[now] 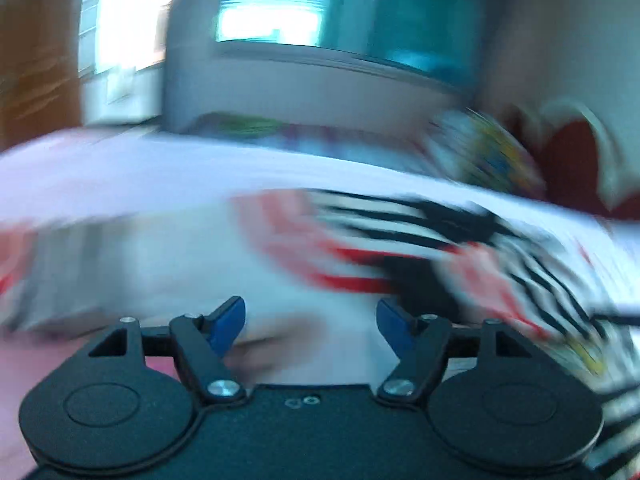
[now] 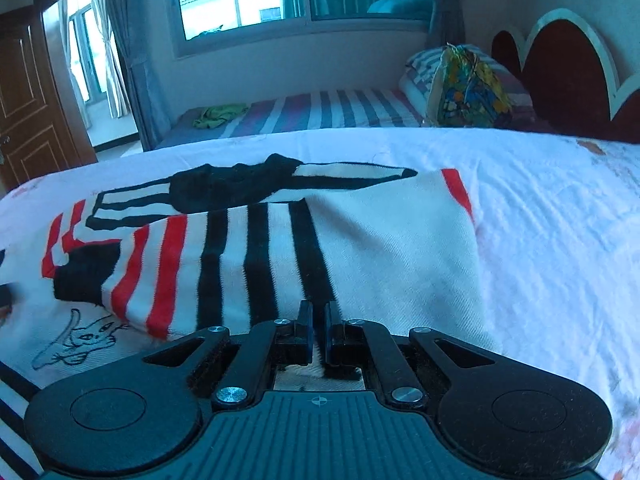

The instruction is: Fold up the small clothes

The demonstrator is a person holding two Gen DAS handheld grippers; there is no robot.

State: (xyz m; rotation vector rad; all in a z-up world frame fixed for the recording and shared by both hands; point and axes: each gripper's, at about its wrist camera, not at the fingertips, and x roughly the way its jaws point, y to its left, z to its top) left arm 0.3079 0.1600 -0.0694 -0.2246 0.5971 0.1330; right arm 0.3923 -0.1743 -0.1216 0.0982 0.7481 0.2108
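Note:
A small white garment with black and red stripes lies partly folded on the white bedsheet. My right gripper is shut on the garment's near edge, with cloth pinched between its jaws. In the blurred left wrist view the same striped garment lies ahead and to the right. My left gripper is open and empty, with its blue pads wide apart above the cloth.
A second bed with a striped sheet stands behind, with a green cloth and a colourful bag on it. A red headboard is at right. A wooden door is at left.

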